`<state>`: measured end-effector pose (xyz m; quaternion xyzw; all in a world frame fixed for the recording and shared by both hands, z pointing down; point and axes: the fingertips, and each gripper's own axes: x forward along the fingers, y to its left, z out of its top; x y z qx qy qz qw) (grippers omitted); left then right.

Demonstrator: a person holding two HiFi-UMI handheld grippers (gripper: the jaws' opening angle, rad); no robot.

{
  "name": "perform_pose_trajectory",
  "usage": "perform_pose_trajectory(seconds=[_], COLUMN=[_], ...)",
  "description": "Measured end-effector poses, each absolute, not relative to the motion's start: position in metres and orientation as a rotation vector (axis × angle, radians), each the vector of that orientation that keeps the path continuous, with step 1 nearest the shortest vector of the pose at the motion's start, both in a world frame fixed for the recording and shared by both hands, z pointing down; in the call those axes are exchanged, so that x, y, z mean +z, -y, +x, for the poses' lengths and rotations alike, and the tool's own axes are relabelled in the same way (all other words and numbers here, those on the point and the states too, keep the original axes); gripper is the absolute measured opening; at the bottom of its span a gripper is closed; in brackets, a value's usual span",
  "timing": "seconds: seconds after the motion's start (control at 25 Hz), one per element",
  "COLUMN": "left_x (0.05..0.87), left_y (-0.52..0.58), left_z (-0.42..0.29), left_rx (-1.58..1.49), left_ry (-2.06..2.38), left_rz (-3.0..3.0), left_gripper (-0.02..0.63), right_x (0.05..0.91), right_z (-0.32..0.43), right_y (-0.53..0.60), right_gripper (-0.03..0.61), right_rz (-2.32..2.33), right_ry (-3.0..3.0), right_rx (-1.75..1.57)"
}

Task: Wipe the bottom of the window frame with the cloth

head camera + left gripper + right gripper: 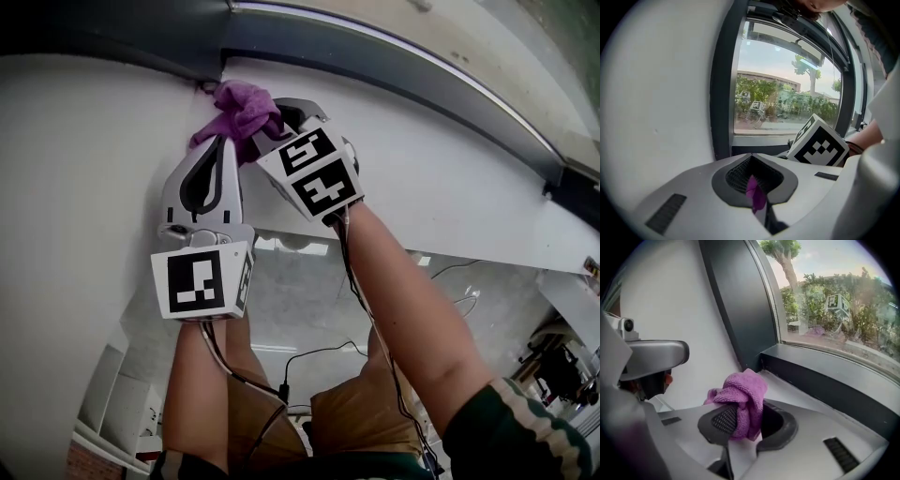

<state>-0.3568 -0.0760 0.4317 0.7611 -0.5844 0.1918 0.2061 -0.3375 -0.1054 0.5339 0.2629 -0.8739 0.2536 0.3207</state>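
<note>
A purple cloth (242, 108) is bunched at the left corner where the white sill (450, 169) meets the dark bottom rail of the window frame (394, 52). My left gripper (223, 142) comes at it from below and is shut on a small fold of the cloth (755, 193). Just to its right, my right gripper (277, 124) is shut on the main wad of the cloth (743, 401). In the right gripper view the wad sits over the sill (787, 391), close to the frame's bottom rail (825, 376) and its upright post (736, 310).
A white wall (84, 206) closes off the left side. The right gripper's marker cube (818, 146) stands close beside the left gripper. The person's knees (347, 412) and trailing cables (309, 356) are below. The glass pane (787, 98) lies straight ahead.
</note>
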Motion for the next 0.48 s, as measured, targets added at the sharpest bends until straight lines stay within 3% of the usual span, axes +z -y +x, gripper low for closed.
perform_pose_trajectory(seconds=[0.48], left_x=[0.441], left_y=[0.085], left_z=[-0.279], left_rx=[0.584], left_ry=[1.517], left_rz=[2.219], left_gripper=[0.009], right_x=[0.548], right_z=[-0.250], right_y=[0.100], right_gripper=[0.110], right_rz=[0.779], right_ry=[2.250], right_rx=[0.708])
